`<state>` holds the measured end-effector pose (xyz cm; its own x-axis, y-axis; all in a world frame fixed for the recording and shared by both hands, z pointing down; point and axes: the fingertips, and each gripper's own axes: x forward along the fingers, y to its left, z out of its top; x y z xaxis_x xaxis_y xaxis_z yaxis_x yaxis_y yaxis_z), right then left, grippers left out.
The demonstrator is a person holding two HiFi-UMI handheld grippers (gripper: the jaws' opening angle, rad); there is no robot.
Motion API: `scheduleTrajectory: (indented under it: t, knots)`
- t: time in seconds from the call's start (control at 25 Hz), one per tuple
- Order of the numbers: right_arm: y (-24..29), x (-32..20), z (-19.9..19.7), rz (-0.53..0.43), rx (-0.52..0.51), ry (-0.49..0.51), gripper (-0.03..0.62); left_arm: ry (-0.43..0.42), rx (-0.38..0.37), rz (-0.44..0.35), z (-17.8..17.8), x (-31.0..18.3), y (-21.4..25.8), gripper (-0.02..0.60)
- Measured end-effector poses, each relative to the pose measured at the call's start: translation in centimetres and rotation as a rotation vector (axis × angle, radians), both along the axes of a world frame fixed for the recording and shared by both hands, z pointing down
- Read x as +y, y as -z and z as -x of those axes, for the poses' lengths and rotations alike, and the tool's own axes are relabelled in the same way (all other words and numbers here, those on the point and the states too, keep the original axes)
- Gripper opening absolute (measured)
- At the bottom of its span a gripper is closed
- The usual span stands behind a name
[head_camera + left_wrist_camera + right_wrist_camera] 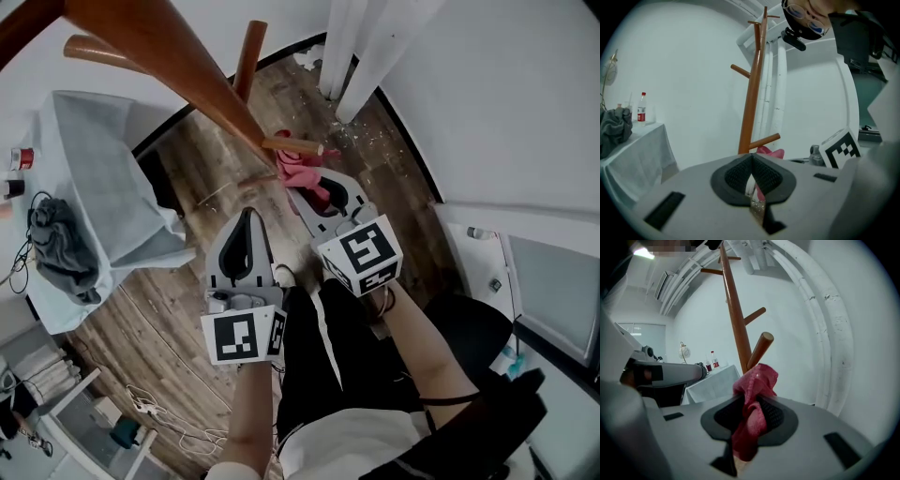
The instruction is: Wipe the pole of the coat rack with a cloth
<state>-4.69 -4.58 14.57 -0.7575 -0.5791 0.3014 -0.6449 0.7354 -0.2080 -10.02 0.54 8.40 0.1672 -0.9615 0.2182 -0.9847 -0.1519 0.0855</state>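
Note:
The wooden coat rack pole (183, 67) rises toward the head camera, with pegs branching off; in the left gripper view the pole (752, 98) stands straight ahead, and in the right gripper view the pole (735, 315) is just beyond the jaws. A pink cloth (305, 173) is bunched in my right gripper (323, 199), whose jaws are shut on it; the cloth (752, 404) sits right below a low peg (759, 350). My left gripper (246, 228) hangs beside it, jaws shut with nothing between them, a little back from the pole.
A table under a white cover (98, 187) stands to the left, with a grey garment (61, 246) and a bottle (642, 108) on it. White pipes (361, 47) run up the wall behind the rack. Cables (155, 403) lie on the wooden floor.

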Motion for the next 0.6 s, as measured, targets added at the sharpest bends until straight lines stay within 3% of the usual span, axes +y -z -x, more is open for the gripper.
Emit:
scheduleTrajectory:
  t: [0.28, 0.44, 0.6]
  knots:
    - [-0.1, -1.2, 0.0, -0.039, -0.026, -0.034, 0.092, -0.071, 0.007, 0.005, -0.7, -1.8, -1.7, 0.009]
    - [-0.6, -1.5, 0.8, -0.074, -0.004, -0.035, 0.092, -0.074, 0.084, 0.002, 0.2, -2.7, -2.3, 0.009]
    - [-0.9, -1.6, 1.4, -0.087, -0.006, -0.035, 0.092, -0.062, 0.094, -0.001, 1.1, -3.3, -3.1, 0.009]
